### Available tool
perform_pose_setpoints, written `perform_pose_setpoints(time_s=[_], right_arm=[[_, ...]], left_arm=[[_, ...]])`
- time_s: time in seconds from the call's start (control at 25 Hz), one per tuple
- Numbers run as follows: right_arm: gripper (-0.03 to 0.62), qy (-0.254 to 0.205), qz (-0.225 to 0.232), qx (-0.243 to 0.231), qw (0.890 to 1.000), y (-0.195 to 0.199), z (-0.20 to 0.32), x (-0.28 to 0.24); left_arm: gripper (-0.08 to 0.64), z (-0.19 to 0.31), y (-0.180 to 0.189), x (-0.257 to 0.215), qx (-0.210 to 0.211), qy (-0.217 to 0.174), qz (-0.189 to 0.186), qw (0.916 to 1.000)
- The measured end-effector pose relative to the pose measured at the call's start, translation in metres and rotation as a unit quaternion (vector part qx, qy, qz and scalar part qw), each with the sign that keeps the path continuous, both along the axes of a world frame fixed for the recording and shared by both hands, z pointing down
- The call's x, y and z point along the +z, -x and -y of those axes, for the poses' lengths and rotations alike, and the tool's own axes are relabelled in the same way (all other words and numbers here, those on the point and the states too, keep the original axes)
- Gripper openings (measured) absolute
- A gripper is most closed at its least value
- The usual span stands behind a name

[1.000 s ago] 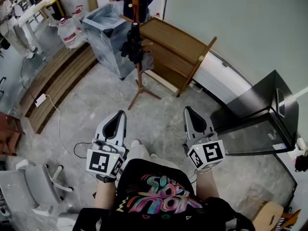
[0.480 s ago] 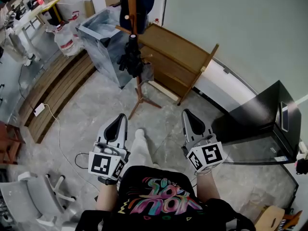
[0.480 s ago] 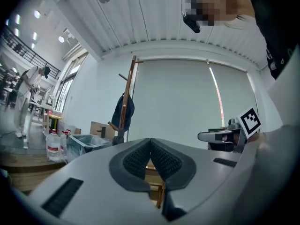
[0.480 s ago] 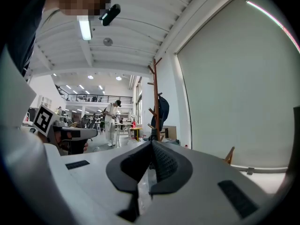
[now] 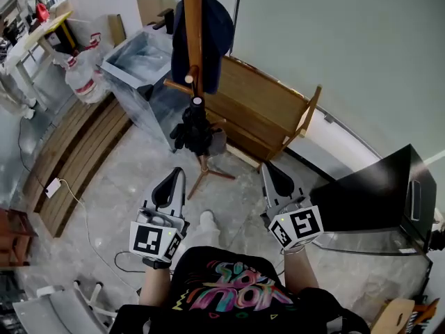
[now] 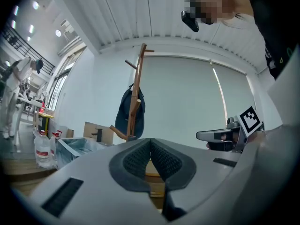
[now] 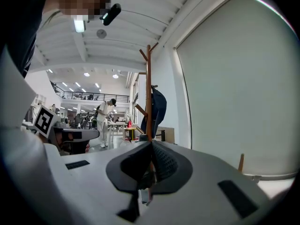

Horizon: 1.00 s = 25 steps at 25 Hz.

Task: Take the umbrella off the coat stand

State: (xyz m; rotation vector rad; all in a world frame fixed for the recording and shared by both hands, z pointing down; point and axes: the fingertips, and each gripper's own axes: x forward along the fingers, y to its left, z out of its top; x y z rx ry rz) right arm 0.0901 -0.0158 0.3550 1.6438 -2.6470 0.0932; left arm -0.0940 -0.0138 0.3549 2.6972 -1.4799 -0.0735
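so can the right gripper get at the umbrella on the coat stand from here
Probably not yet: the right gripper is shut and short of the umbrella, but nothing stands between them.

Our L gripper [image 6: 150, 144] jaws together, empty, coat stand [image 6: 138, 78] beyond fingertips, dark garment [image 6: 125, 112] on it, R gripper [image 6: 225, 136] right of fingers.

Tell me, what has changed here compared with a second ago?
The person has walked towards the coat stand, so it and the black umbrella hanging on it are now closer, just ahead of the left tool and right tool. Nothing was taken hold of or let go. Both tools stay shut and empty, side by side; the umbrella is still on the stand.
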Motion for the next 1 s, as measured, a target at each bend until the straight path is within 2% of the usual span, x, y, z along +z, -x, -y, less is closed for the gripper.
perform_pose_setpoints(time_s=[0.28,0.56,1.0], right_arm=[[0.015,0.004,-0.003,0.015,1.000,0.025,0.069,-0.002],[0.015,0.015,0.003,0.018,1.000,0.033,0.103,-0.001],[0.015,0.023,0.010,-0.019,1.000,0.020,0.145,0.003]], left_arm=[[0.025,0.072,0.025,-0.004,0.015,-0.001,0.001,0.9999],[0.025,0.106,0.030,-0.002,0.021,0.002,0.006,0.9998],[0.025,0.140,0.017,-0.003,-0.020,0.002,0.002,0.9998]])
